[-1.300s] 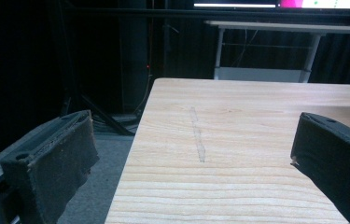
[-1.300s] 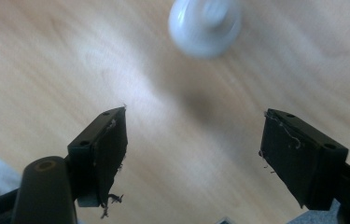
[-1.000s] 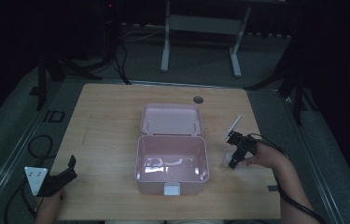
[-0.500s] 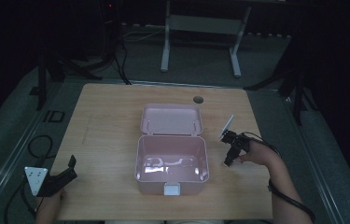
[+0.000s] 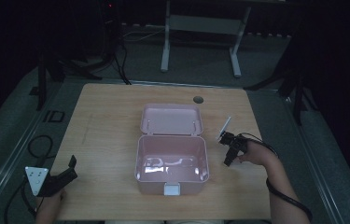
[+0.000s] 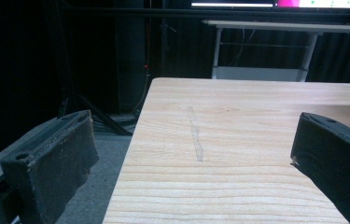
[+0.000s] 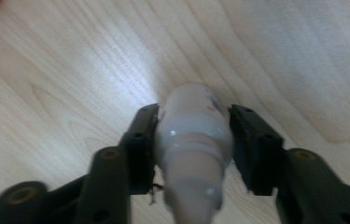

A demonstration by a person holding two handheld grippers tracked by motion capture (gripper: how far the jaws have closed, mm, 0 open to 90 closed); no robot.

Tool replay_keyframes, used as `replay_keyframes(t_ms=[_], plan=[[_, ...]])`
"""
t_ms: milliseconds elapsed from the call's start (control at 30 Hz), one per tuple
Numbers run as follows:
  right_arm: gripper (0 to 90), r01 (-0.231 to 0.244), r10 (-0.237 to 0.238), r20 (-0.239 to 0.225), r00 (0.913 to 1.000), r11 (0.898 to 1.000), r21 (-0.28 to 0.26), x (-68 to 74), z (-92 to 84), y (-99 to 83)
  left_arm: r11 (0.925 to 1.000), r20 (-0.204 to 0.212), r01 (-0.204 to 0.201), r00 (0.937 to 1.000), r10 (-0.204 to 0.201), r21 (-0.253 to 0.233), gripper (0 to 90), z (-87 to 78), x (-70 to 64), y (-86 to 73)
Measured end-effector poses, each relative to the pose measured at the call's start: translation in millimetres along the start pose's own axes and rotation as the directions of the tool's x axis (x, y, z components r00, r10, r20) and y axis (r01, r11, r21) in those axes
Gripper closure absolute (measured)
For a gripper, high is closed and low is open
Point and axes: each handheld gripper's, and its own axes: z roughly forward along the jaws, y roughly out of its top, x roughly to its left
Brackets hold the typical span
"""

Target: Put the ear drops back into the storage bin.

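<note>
Right hand-held gripper point(image 7: 194, 135) just closed, clamping glossy rounded white bottle point(image 7: 192, 126).

No writing, label, brand, number or sign can be read anywhere. The small white plastic bottle point(image 7: 193, 126) carries a tiny red and dark printed mark near its far end, too blurred to make out. The open pale pink plastic box point(image 5: 171, 161) shows no lettering.
</note>
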Motion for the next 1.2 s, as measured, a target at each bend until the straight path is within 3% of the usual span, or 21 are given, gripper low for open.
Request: replay_keyframes(t_ms=[233,367,467,567,600,633,700,833,1000,1200], plan=[[59.3,0.031,-0.03,0.044,0.9986,1.0,-0.006,1.3,-4.1,-1.2,1.0,0.0,0.0,1.0,0.0,0.0,0.4,0.0,0.0,0.0],[59.4,0.064,-0.064,0.046,0.9969,0.998,0.006,4.2,-8.5,-3.9,1.0,0.001,-0.001,1.0,0.001,0.001,0.4,0.2,-0.1,0.0],[59.4,0.101,-0.102,0.048,0.9936,0.995,0.014,6.8,-10.7,-5.8,1.0,0.001,-0.001,1.0,0.001,0.001,0.4,0.2,-0.1,0.0],[59.4,0.179,-0.18,0.053,0.9821,0.983,0.029,13.8,-14.0,-9.1,1.0,0.001,-0.002,1.0,0.002,0.002,0.4,0.1,-0.2,-0.1],[59.4,0.179,-0.18,0.053,0.9821,0.983,0.029,13.8,-14.0,-9.1,1.0,0.001,-0.002,1.0,0.002,0.002,0.4,0.1,-0.2,-0.1],[59.4,0.243,-0.245,0.057,0.9678,0.969,0.048,19.8,-15.5,-11.2,1.0,0.0,-0.002,1.0,0.002,0.0,0.4,0.1,-0.2,-0.1],[59.4,0.285,-0.287,0.06,0.9559,0.957,0.051,24.5,-17.3,-13.0,1.0,0.001,-0.001,1.0,0.001,0.0,0.4,0.1,-0.1,0.0],[59.5,0.341,-0.343,0.064,0.937,0.939,0.04,31.3,-22.5,-15.6,1.0,0.0,-0.001,1.0,0.001,-0.001,0.4,0.0,-0.1,-0.1],[59.5,0.425,-0.426,0.081,0.901,0.905,0.035,41.1,-27.9,-19.6,1.0,0.001,-0.002,1.0,0.002,-0.001,0.4,0.0,-0.2,-0.1],[59.5,0.482,-0.484,0.087,0.8706,0.875,0.044,49.5,-32.8,-23.5,1.0,0.001,-0.002,1.0,0.002,-0.001,0.4,0.1,-0.3,-0.1]])
